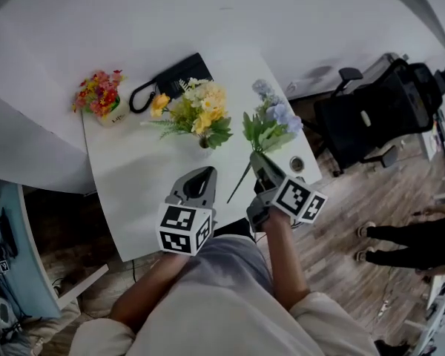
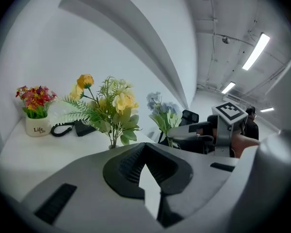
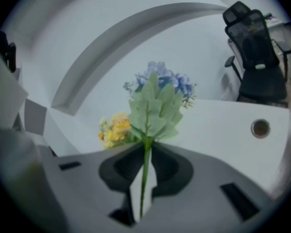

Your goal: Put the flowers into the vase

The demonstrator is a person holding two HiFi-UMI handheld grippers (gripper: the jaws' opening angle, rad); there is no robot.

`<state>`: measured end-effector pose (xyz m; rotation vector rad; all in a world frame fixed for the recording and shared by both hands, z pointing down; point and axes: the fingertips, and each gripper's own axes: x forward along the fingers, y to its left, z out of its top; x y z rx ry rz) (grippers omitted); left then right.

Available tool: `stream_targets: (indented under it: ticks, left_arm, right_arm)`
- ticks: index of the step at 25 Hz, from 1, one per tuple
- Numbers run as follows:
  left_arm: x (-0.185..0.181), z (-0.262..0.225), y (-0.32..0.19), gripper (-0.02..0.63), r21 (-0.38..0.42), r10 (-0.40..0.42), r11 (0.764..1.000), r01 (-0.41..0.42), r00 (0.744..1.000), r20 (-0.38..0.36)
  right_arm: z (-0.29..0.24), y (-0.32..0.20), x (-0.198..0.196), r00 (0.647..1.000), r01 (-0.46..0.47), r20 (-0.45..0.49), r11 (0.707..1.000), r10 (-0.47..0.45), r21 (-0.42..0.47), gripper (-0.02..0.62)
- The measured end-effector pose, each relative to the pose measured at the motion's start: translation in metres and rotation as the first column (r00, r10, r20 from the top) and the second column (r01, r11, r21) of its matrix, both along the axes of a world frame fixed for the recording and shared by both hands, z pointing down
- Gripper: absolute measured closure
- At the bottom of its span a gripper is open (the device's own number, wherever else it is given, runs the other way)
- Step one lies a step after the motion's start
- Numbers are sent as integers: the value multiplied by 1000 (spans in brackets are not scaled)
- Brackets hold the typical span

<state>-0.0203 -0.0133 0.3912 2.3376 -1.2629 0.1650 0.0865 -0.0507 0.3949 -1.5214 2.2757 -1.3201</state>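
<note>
While yellow blooms (image 1: 200, 111) hide the vase (image 1: 204, 144) almost entirely, right gripper (image 1: 261, 163) angles slightly down, jaws pinching blue flower (image 1: 274, 117) stem; left gripper (image 1: 202, 176) jaws pressed together, empty.

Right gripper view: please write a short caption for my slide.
Right gripper holds a blue flower by its stem, white table behind.

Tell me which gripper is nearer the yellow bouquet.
Left. The left gripper points straight at the yellow bouquet from close by; the right gripper, holding the blue flower, is farther off to its right.
</note>
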Motion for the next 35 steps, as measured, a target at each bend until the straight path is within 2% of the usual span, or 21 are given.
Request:
stream_targets:
  ticks: [8, 12, 16, 20, 23, 27, 30, 33, 35]
  left_arm:
    - [6, -5, -7, 581, -21, -60, 998, 60, 998, -4]
    - [7, -6, -10, 581, -38, -126, 991, 125, 992, -9]
    - [7, -5, -17, 581, -50, -200, 979, 199, 980, -5]
    - [5, -2, -20, 581, -61, -272, 961, 271, 962, 4]
    - [-3, 3, -18, 581, -86, -347, 934, 346, 938, 6]
    - [-12, 10, -15, 581, -116, -442, 891, 439, 897, -1]
    - [-33, 15, -7, 581, -128, -485, 868, 479, 875, -12]
    - [-53, 21, 7, 581, -136, -535, 839, 528, 844, -24]
    - [-52, 24, 10, 581, -137, -563, 820, 555, 826, -28]
  right_arm:
    - [-58, -22, -8, 988, 152, -37, 982, -149, 113, 537]
    - [-80, -30, -13, 968, 250, -64, 954, -242, 168, 537]
    - [-99, -39, -22, 935, 354, -99, 911, -340, 211, 537]
    - [-107, -45, -36, 883, 469, -123, 849, -453, 243, 537]
    - [-108, -49, -48, 834, 551, -134, 792, -535, 263, 537]
    - [-113, -48, -61, 766, 640, -184, 704, -616, 307, 537]
    - [-115, -36, -88, 718, 692, -212, 644, -664, 328, 537]
    - [-114, -20, -121, 653, 752, -256, 568, -713, 335, 537]
    - [-116, -14, -128, 612, 781, -264, 518, -745, 347, 537]
